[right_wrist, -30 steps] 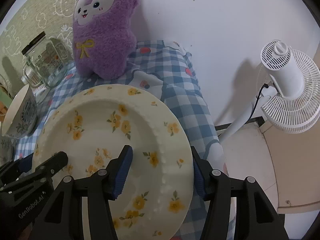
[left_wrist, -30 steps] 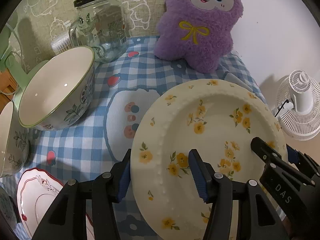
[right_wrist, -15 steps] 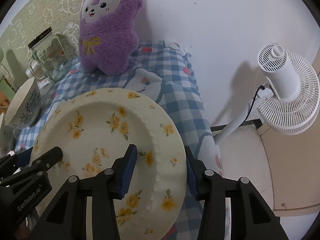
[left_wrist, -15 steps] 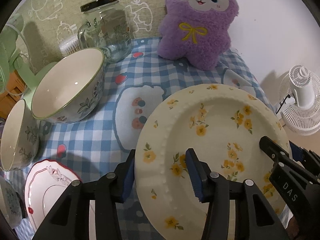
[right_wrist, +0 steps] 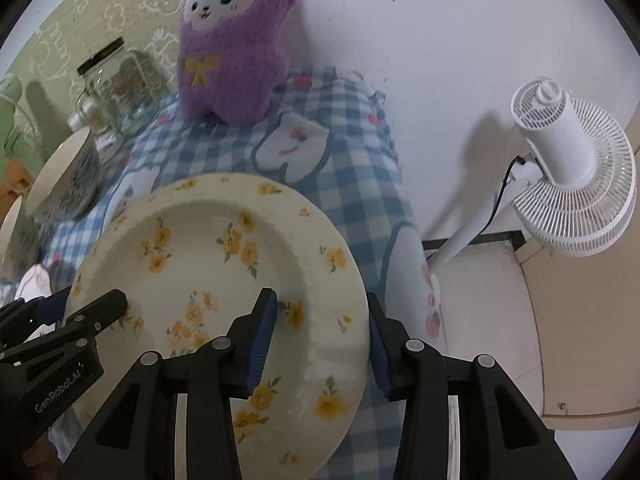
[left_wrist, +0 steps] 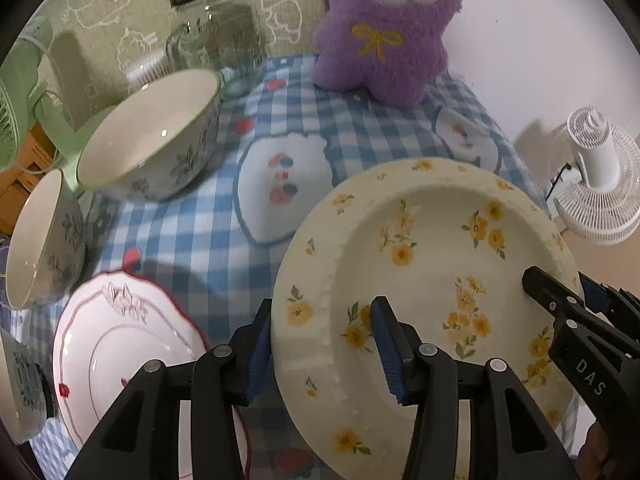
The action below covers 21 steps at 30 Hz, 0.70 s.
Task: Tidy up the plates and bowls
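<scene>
Floral plate [left_wrist: 432, 264] held tilted above the checked bench [left_wrist: 192, 240], clamped on opposite rims by left gripper [left_wrist: 324, 344] and right gripper [right_wrist: 320, 328]. Red-rimmed plate [left_wrist: 116, 348] lies at 8 o'clock; large bowl [left_wrist: 152, 136] at 10 o'clock.

Small cup [left_wrist: 24, 384], perhaps, edge-cropped

Checked tablecloth [left_wrist: 192, 240] bears 2 bowls [left_wrist: 152, 136], a red-rimmed plate [left_wrist: 120, 344], jar [left_wrist: 216, 36], plush [left_wrist: 384, 32].
</scene>
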Motion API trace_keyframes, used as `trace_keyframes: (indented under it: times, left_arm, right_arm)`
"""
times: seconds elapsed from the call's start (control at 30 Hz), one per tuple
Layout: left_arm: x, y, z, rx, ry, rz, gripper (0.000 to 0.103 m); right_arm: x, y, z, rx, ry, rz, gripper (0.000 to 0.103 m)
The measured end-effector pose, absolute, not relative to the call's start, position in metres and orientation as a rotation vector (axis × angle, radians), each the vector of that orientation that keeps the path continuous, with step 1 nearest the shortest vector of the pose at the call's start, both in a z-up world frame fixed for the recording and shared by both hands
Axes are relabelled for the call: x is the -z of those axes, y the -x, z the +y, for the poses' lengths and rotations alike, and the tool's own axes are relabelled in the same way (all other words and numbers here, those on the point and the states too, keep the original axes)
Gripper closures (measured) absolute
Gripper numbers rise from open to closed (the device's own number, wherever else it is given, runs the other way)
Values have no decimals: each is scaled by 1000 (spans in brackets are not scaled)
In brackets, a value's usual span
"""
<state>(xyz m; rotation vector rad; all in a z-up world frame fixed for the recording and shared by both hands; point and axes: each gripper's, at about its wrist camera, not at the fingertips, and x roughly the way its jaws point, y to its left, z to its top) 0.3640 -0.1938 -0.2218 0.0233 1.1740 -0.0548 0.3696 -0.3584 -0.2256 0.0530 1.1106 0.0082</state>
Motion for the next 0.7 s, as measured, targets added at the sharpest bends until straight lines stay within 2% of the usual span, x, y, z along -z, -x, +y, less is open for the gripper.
trace_keyframes:
  times: [0.53,0.7]
  left_arm:
    - [220,-362,-200,72,-106,1119,55]
    - [221,-364,-198,67,-82,1108,56]
  right_arm:
    - [229,-377,-357,-9,-47,1104,52]
    - [228,-377,-356,-6,-32,1103,54]
